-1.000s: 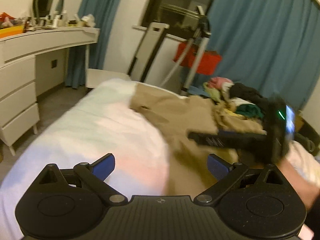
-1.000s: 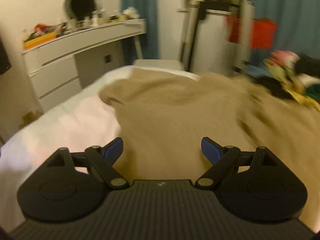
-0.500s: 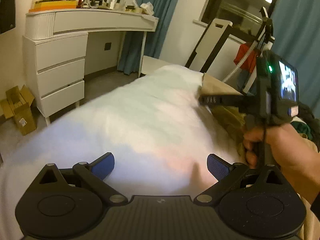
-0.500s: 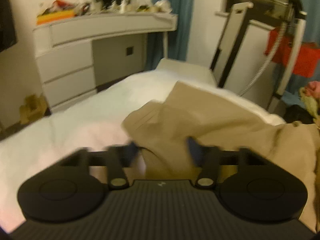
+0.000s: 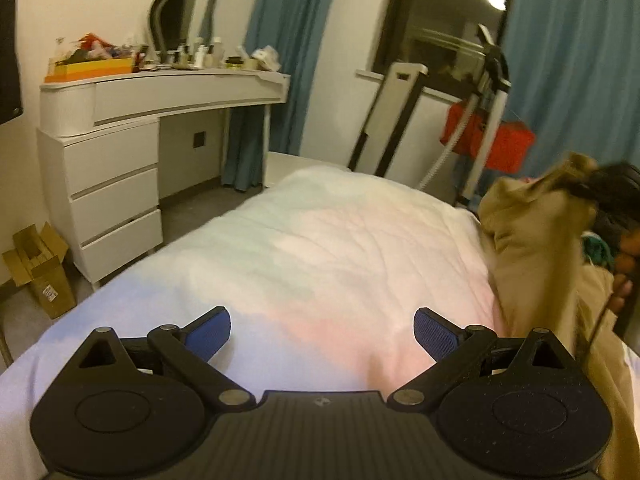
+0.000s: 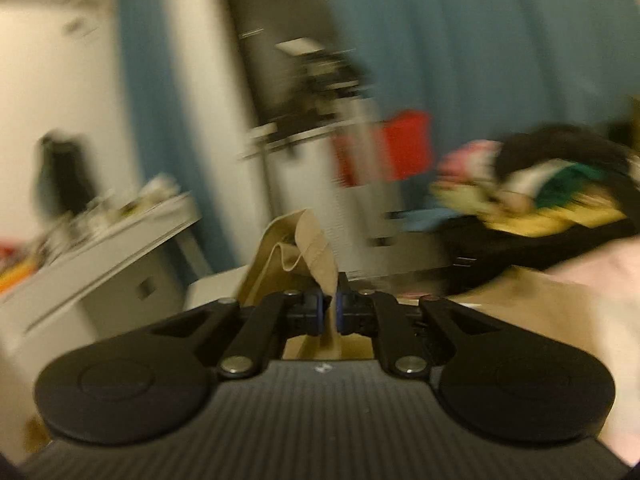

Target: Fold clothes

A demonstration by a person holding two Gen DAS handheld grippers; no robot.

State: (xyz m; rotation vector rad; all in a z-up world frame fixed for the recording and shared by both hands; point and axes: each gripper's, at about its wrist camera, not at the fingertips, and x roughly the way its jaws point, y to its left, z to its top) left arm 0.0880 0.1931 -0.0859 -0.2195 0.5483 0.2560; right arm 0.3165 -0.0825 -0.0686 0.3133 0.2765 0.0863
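Holding: right gripper (image 6: 329,312) pinches a strip of the tan garment (image 6: 316,248) between its blue pads; cloth stands up out of the jaws and also drops below them.
Left gripper: left gripper (image 5: 322,332) hangs over the bed with fingers wide apart, nothing between them.
Garment place: in the left wrist view the tan garment (image 5: 536,248) is lifted at the right edge of the bed, its top bunched high, the rest trailing down along the near right side.
Open room: white bed cover (image 5: 312,248) is bare from the near left across to the far end; the only cloth on it sits on the right.
Edges: bed's left edge drops to grey floor; white dresser (image 5: 116,184) stands well apart on the left, cardboard box (image 5: 38,264) near left on the floor.
Only left view: a hand (image 5: 626,264) at the far right edge beside the garment.
Only right view: clothes pile (image 6: 536,196), mixed colours, at right; heavy blur, count of pieces cannot be told.
Counts: two grippers, one tan garment, one pile, three dresser drawers, two blue curtains (image 5: 280,60).
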